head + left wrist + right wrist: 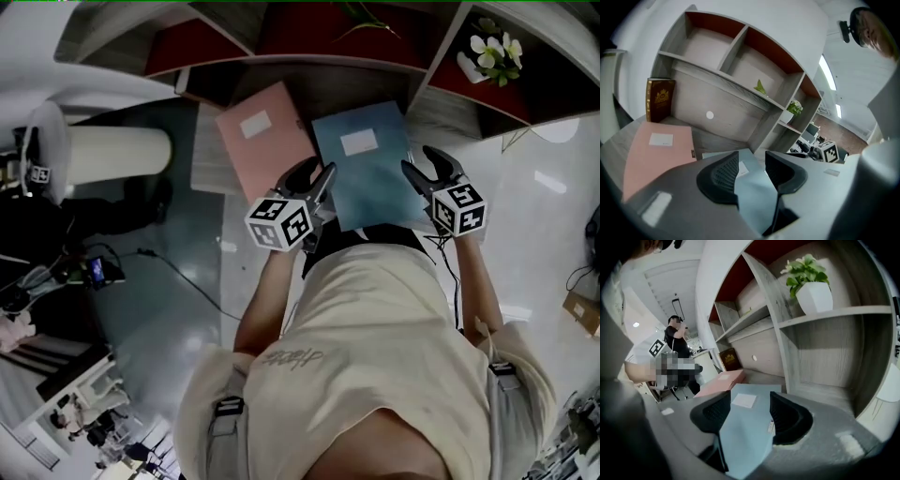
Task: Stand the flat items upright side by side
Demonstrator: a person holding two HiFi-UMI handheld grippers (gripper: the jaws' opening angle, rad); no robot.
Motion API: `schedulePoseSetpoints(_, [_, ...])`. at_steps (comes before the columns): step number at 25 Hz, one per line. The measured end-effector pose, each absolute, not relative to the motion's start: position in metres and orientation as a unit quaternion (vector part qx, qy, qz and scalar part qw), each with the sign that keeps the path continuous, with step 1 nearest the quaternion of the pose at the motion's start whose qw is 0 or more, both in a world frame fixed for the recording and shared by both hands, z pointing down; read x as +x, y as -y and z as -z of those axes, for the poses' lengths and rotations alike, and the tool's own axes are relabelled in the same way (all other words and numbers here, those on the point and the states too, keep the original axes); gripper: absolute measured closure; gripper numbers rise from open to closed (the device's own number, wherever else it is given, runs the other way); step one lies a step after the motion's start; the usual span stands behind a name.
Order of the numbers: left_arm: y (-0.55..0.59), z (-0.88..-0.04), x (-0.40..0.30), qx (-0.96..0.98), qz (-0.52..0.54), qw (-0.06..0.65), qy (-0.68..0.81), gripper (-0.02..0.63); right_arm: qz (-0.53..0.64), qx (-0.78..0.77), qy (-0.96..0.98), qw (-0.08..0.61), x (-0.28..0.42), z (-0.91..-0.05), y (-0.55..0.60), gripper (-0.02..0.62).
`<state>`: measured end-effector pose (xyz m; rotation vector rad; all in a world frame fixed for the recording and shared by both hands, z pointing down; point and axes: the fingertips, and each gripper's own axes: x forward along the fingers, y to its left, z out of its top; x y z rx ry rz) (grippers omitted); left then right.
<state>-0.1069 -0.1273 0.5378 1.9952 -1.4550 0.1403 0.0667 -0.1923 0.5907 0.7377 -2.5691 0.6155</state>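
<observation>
A blue folder [367, 169] is held up off the shelf board by both grippers, one at each near corner. My left gripper [321, 190] is shut on its left corner, and the folder's edge [754, 197] runs between the dark pads [723, 176]. My right gripper [419, 180] is shut on the right corner, with the folder's labelled face [745, 432] showing between its pads [787, 420]. A pink folder [265, 141] lies flat on the board to the left of the blue one. It also shows as a pink folder [656, 150] in the left gripper view and at the back [723, 380] of the right one.
A grey shelf unit [740, 89] with red-backed compartments rises behind the folders. A brown book [660, 99] stands upright at the board's far left. A potted plant [811, 282] sits on the right-hand shelf. A white cylinder [117, 155] lies to the left, and a person stands far off.
</observation>
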Motion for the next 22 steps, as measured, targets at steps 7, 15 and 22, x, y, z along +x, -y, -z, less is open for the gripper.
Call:
schedulePoseSetpoints(7, [0.113,-0.593,-0.122,0.718,-0.066,0.397,0.568,0.408,-0.26,0.225,0.903,0.259,0.074,-0.646,0.19,0.316])
schedulePoseSetpoints(15, [0.08,-0.674,-0.112,0.691,-0.119,0.47,0.536,0.41,-0.314,0.187,0.877,0.312,0.079,-0.688,0.186,0.298])
schedulePoseSetpoints(22, [0.06,-0.719,-0.101,0.666,-0.107,0.547,0.496,0.399,-0.378,0.154,0.849,0.335,0.081,-0.714,0.176,0.278])
